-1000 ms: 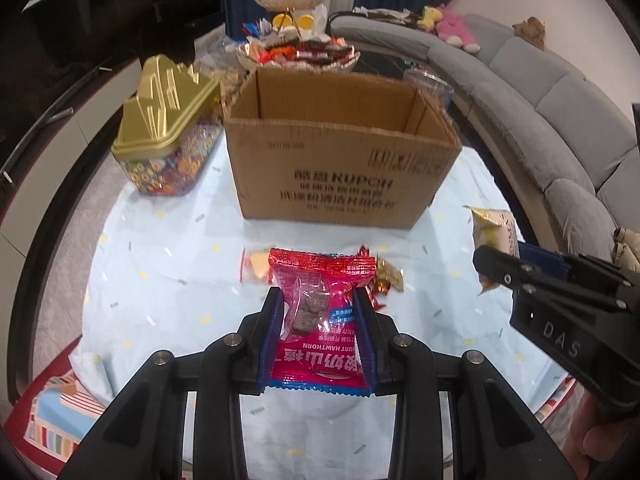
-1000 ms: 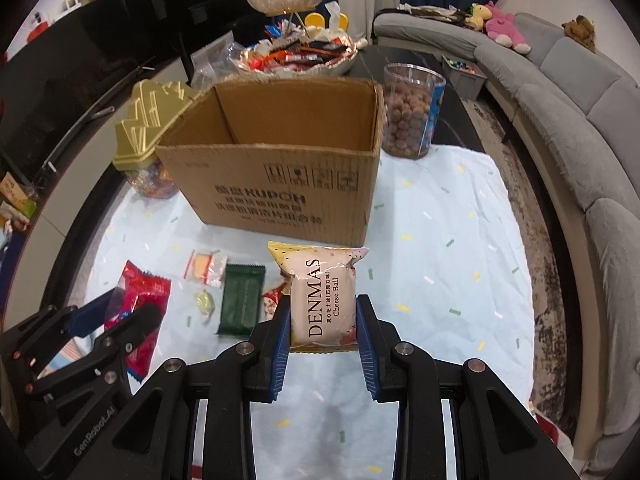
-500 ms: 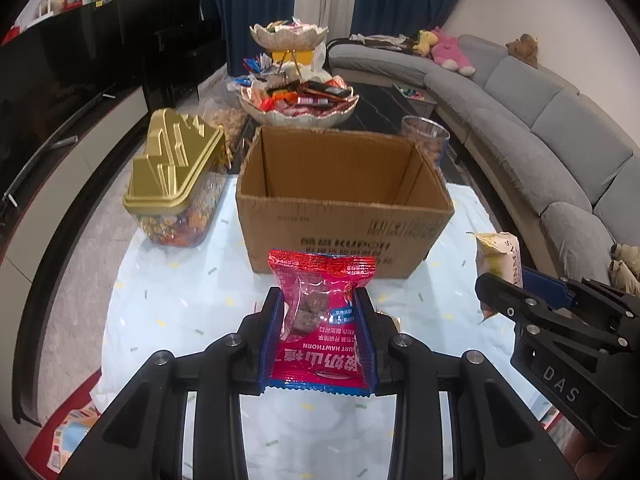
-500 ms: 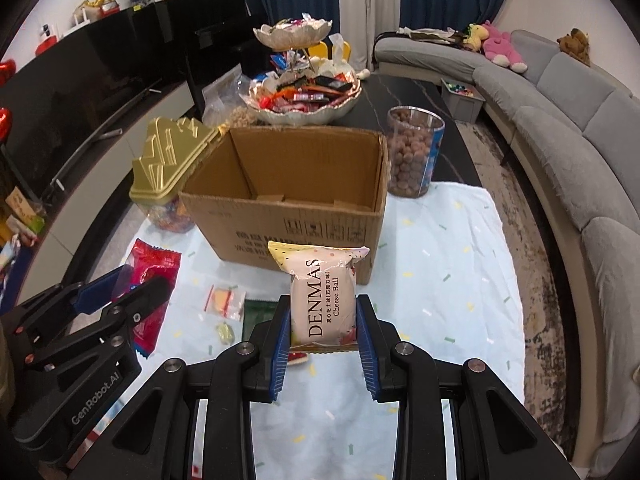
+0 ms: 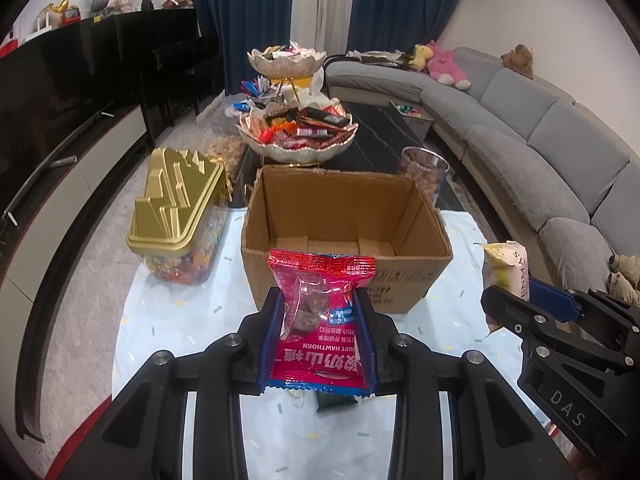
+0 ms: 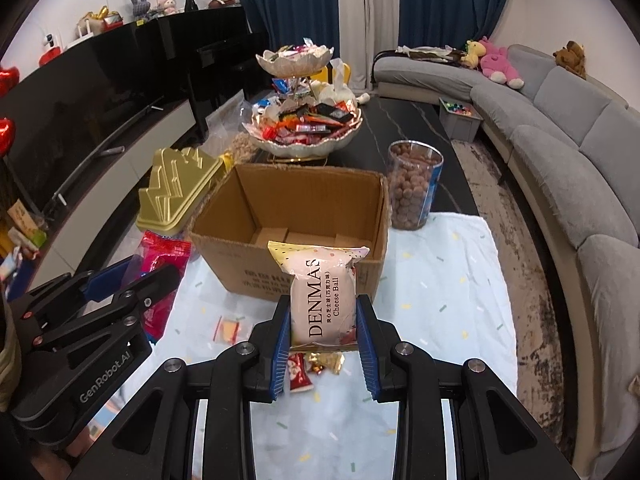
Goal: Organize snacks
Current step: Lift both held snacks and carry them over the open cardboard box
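My left gripper (image 5: 318,320) is shut on a red hawthorn snack packet (image 5: 320,316), held above the table just short of the open cardboard box (image 5: 346,268). My right gripper (image 6: 323,320) is shut on a pale Denmas cheese ball packet (image 6: 322,296), also held up in front of the box (image 6: 224,240). The box is empty inside. Each gripper shows in the other's view: the right one (image 5: 516,304) at the right, the left one (image 6: 132,280) at the left. Small loose snacks (image 6: 316,364) lie on the cloth below.
A gold-lidded candy jar (image 5: 176,216) stands left of the box. A clear tub of chocolate balls (image 6: 414,188) stands behind it to the right. A tiered snack bowl (image 5: 296,132) is behind. The table has a light blue cloth (image 6: 440,304). A grey sofa (image 5: 560,152) runs along the right.
Both grippers have risen with their packets and now look down into the box from higher up. The loose snacks on the cloth have dropped below the packets.
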Demonstrator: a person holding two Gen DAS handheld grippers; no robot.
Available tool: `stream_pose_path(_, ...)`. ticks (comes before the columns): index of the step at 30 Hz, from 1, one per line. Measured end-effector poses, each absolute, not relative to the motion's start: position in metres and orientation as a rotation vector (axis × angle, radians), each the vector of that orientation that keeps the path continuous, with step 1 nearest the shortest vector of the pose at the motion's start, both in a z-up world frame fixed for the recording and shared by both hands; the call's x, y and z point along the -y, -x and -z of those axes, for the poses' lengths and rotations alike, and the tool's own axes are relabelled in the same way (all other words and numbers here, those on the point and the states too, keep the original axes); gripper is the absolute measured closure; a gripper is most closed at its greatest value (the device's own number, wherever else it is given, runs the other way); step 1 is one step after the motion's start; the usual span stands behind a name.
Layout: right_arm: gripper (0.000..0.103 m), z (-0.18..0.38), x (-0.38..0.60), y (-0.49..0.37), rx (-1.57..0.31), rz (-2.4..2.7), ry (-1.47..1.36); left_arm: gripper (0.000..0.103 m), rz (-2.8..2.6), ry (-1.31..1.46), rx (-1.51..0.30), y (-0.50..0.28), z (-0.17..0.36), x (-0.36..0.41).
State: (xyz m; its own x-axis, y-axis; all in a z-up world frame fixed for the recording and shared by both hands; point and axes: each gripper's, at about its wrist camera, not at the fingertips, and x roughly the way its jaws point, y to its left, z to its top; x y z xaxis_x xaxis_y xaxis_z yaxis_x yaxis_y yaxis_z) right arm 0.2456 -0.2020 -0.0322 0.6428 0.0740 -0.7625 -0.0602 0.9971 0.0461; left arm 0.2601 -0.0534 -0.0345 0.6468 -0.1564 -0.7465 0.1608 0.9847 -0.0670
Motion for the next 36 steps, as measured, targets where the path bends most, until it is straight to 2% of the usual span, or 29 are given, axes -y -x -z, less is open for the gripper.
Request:
stream_pose_path(19,0.071,0.008,0.198,-0.264,-0.806,-0.063,-0.018,0.069,0.192,-0.024,-0.786,-0.289,0.009,0.054)
stream_pose_path(36,0.071,0.013,0.193,-0.3,-0.803,-0.052,-0.014,0.069,0.199,-0.023,-0.808,-0.333,0.024,0.054)
